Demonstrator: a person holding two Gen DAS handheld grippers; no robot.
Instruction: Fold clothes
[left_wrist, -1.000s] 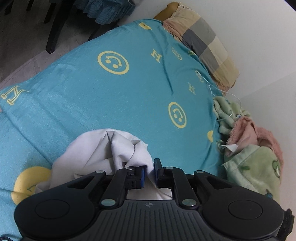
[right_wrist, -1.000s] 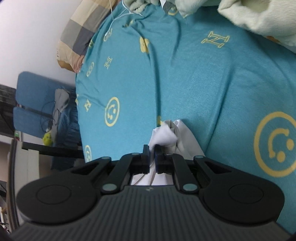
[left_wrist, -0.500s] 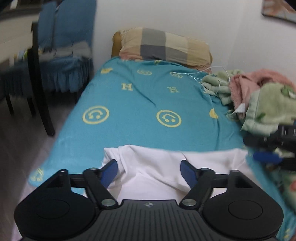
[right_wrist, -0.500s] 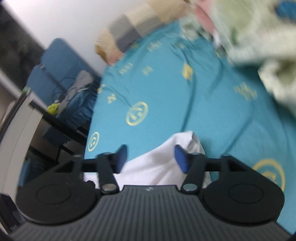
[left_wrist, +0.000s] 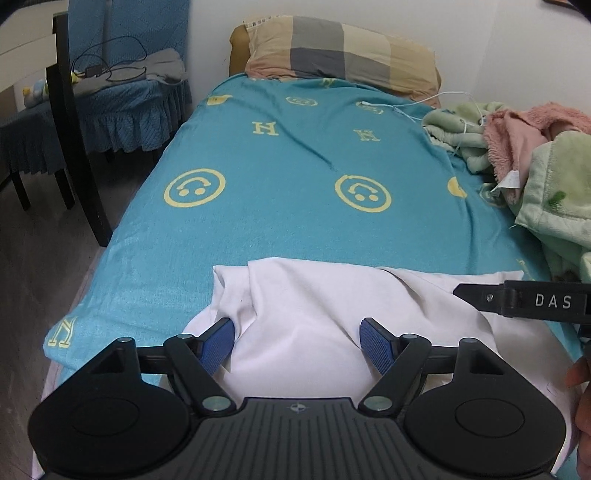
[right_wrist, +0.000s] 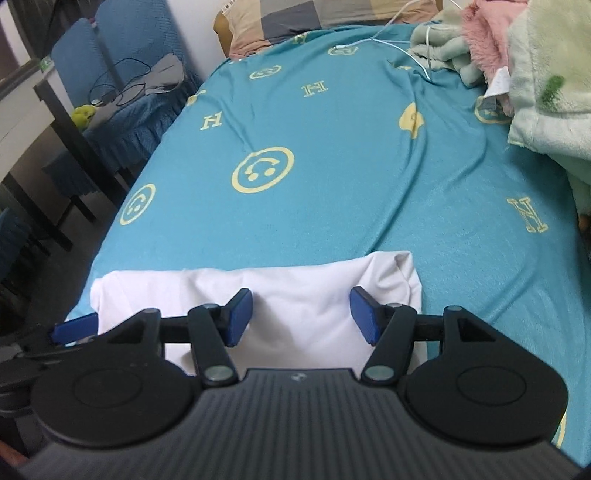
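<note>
A white garment lies spread across the near end of the bed, its far edge running almost straight from the bed's left edge toward the right one, with soft creases near its left corner. The left hand-held gripper hangs just above the cloth with its jaws spread wide and nothing between them; its blue pads sit over the garment's left part. The right hand-held gripper is likewise wide open and holds nothing, poised over the garment's right part, where a rounded fold marks the corner. At the far end of the bed rests a checked pillow. Along the bed's right edge sits a heap of green and pink blankets, with a white cable trailing beside it. A blue-covered chair stands off the bed's left edge.
</note>
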